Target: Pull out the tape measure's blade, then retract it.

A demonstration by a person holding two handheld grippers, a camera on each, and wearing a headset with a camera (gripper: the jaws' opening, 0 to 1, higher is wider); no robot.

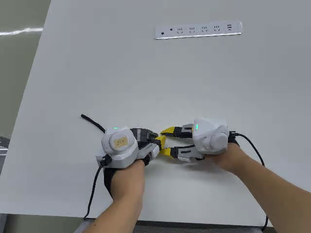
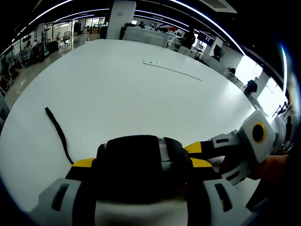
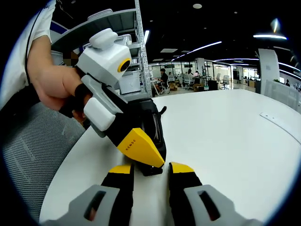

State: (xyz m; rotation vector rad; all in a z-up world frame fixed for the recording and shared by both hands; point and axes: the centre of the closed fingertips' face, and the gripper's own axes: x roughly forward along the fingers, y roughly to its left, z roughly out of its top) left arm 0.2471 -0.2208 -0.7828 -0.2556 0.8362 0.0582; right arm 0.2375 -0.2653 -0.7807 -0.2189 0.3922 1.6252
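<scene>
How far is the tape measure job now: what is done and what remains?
Done: the left gripper grips the black tape measure. In hand: the right gripper, jaws open, sits close at the case's lower edge; no blade shows pulled out. Left: pull the blade out, then retract it.

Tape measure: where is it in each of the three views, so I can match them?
Head view: lower centre, black tape measure in the left gripper.
Left gripper view: bottom centre, large, between that view's own jaws.
Right gripper view: centre-left, behind the left gripper's yellow jaw.
Shared landmark: the white power strip.
</scene>
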